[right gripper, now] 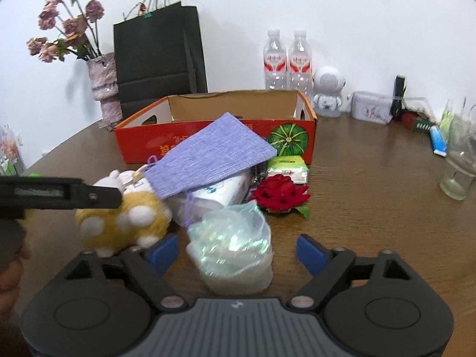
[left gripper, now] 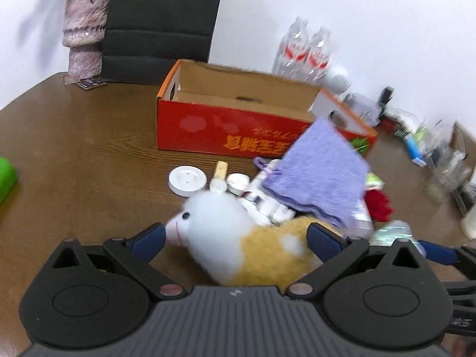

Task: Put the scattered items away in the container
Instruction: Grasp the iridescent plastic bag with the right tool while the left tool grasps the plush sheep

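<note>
A white and yellow plush toy [left gripper: 238,238] fills the gap of my left gripper [left gripper: 236,242], whose blue pads press on its snout and its back. It stays sharp while the table behind it blurs. My right gripper [right gripper: 238,253] stands open around a clear plastic bag [right gripper: 232,247], with a gap between the bag and the right pad. Behind lie a purple cloth [right gripper: 208,154], a white pack [right gripper: 220,193], a red rose [right gripper: 279,193] and a green tissue pack [right gripper: 287,165]. The open red cardboard box [right gripper: 142,145] stands beyond them.
A white round disc [left gripper: 187,180] and small white items lie in front of the box. At the back of the brown table stand a vase of flowers [right gripper: 102,89], a black paper bag [right gripper: 157,50], two water bottles [right gripper: 287,59] and a white robot figure [right gripper: 327,92]. A glass [right gripper: 455,175] stands at the right.
</note>
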The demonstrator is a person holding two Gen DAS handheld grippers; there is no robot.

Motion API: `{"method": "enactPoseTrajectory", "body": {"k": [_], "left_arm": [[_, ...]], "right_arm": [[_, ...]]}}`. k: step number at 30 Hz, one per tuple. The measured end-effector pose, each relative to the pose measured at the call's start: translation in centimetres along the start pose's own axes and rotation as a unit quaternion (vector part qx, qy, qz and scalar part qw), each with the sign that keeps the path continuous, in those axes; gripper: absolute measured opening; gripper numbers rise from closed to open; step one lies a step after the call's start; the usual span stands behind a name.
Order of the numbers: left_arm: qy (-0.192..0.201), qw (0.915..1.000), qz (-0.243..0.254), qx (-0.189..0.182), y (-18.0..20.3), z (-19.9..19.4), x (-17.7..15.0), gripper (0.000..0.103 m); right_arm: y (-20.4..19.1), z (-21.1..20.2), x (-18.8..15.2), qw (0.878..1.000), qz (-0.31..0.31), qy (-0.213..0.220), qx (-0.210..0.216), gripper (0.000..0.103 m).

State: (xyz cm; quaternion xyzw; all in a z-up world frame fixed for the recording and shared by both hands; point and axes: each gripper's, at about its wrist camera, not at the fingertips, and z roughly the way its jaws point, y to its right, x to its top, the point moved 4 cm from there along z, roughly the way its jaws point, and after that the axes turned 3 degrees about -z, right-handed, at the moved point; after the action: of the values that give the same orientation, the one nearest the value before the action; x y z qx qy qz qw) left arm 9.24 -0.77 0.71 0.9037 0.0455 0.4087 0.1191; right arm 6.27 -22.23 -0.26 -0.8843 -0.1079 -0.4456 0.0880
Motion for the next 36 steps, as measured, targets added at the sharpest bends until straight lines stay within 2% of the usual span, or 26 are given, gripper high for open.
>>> {"method": "enactPoseTrajectory", "body": {"k": [3,4,5,8,9,12,14,16,17,19,23,26,27,31,32,33,34,36], "left_arm": [[0.013,0.9996,-0.003,-0.024,-0.9,-1.2,-0.5,0.076],[0.017,0.9995,0.008,-0.026,-1.3,-1.8,-0.7,0.076],[0.022,0.9995,0.015,-0.019,-2.0,-2.4,-1.0,0.076],[0.028,0.9995,-0.002,0.014,-4.7,-4.0,-0.8,0.076],[0.028,0.9993,-0.006,0.023,-5.4,-4.6,-0.5,0.08],[0.058,0.9969,-0.023,0.048,-6.1,-6.1,0.3,0.103],[0.051,0.9974,-0.019,0.047,-5.0,-5.2,0.2,0.103],[0.019,0.9953,-0.016,0.094,-3.5,-2.7,-0.3,0.103],[0.012,0.9922,-0.014,0.123,-3.0,-1.7,-0.5,0.103],[0.015,0.9873,-0.011,0.158,-2.6,-0.7,-1.0,0.103],[0.027,0.9889,-0.016,0.145,-3.8,-3.0,-2.0,0.098],[0.052,0.9832,-0.003,0.175,-5.9,-5.3,-2.9,0.098],[0.059,0.9836,-0.003,0.171,-6.3,-5.7,-2.9,0.098],[0.042,0.9951,-0.004,0.089,-6.4,-4.8,-2.3,0.098],[0.036,0.996,0.001,0.081,-6.4,-4.5,-2.2,0.096],[0.029,0.9965,0.009,0.078,-6.3,-4.2,-2.2,0.076],[0.019,0.9962,0.016,0.084,-6.2,-4.0,-2.3,0.046],[0.01,0.9953,0.024,0.093,-5.8,-4.3,-2.9,0.046]], "right_arm": [[0.0,0.8,0.0,0.999,0.005,-0.014,0.032,0.057],[-0.2,0.6,-0.1,0.999,0.0,-0.012,0.036,0.052],[-0.4,0.5,-0.3,0.999,-0.005,-0.01,0.038,0.051],[-0.3,-0.1,-0.7,0.999,-0.006,-0.005,0.047,0.05],[-0.2,-0.2,-0.8,0.999,-0.002,-0.006,0.049,0.05],[-0.1,-0.5,-0.9,0.998,0.003,-0.005,0.055,0.05],[-0.4,-0.2,-0.9,0.998,0.001,-0.009,0.061,0.052],[-0.8,0.0,-0.9,0.998,-0.002,-0.012,0.066,0.052],[-1.1,0.1,-0.9,0.998,-0.004,-0.013,0.069,0.053],[-1.6,0.1,-0.8,0.997,-0.01,-0.012,0.074,0.053],[-1.9,0.1,-1.0,0.997,-0.011,-0.012,0.077,0.053],[-1.8,-0.1,-1.1,0.997,-0.007,-0.01,0.079,0.053],[-1.8,-0.2,-1.1,0.997,-0.008,-0.01,0.08,0.053],[-2.4,0.1,-1.1,0.996,-0.014,-0.014,0.084,0.053],[-2.5,0.0,-1.0,0.996,-0.016,-0.013,0.084,0.053],[-2.6,-0.1,-1.0,0.996,-0.018,-0.013,0.083,0.053],[-2.6,-0.2,-1.0,0.996,-0.02,-0.013,0.082,0.051],[-2.6,-0.3,-1.1,0.996,-0.026,-0.015,0.081,0.042]]}}
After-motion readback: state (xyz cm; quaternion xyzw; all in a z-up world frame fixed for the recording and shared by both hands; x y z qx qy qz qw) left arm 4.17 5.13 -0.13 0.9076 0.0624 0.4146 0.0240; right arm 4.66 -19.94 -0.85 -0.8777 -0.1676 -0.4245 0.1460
